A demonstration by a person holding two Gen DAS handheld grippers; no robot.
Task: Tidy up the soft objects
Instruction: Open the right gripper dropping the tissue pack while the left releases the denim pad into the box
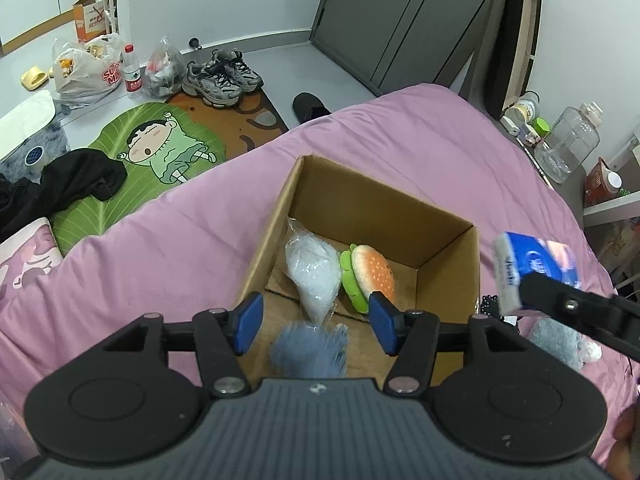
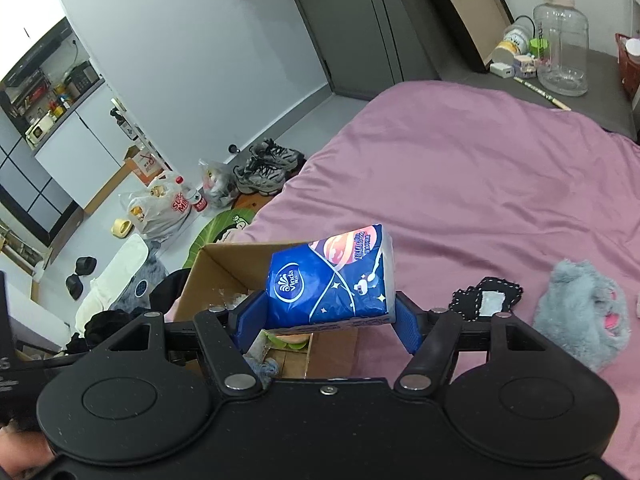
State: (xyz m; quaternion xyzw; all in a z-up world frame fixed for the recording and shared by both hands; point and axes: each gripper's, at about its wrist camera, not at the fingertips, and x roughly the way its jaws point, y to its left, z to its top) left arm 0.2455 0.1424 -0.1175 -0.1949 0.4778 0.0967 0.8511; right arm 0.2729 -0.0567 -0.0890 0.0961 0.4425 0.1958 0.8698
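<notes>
A cardboard box (image 1: 448,264) stands open on the pink bed. Inside lie a clear bag of white filling (image 1: 312,268), a burger plush (image 1: 370,274) and a blurred grey fluffy thing (image 1: 308,346). My left gripper (image 1: 314,320) is open above the box's near edge, with the grey fluffy thing just below it. My right gripper (image 2: 326,320) is shut on a blue tissue pack (image 2: 332,276) and holds it above the box (image 2: 218,276); the pack also shows in the left wrist view (image 1: 536,264). A grey plush (image 2: 584,312) and a black patch (image 2: 486,298) lie on the bed to the right.
The pink bedspread (image 2: 480,184) stretches far and right. On the floor to the left are a cartoon mat (image 1: 160,148), sneakers (image 1: 222,76), plastic bags (image 1: 86,68) and black clothes (image 1: 76,180). A bedside shelf holds a clear jug (image 2: 562,44).
</notes>
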